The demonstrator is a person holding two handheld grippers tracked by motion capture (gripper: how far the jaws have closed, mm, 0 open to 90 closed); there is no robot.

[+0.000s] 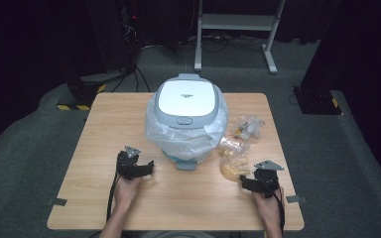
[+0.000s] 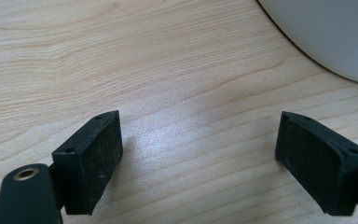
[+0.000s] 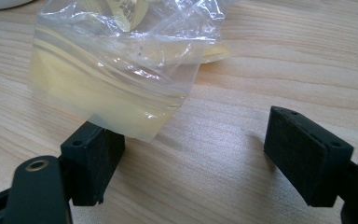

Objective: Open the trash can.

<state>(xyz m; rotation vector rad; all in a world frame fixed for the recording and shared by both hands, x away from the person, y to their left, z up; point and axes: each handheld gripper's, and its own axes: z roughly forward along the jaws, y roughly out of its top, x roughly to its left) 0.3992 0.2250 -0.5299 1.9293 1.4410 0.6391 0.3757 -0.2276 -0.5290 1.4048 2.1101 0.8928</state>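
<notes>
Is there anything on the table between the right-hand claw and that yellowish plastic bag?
Nothing: the right gripper stands open with bare wood between its fingers, and the bag lies just past the left finger in the right gripper view. The high view agrees.

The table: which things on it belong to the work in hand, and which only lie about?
In the work:
- clear bag with yellow contents, just before the open right claw
- lidded bin with a plastic liner, beside the open left claw

Only lying about:
- second clear bag, farther back
- white stand on the floor
- table itself
</notes>
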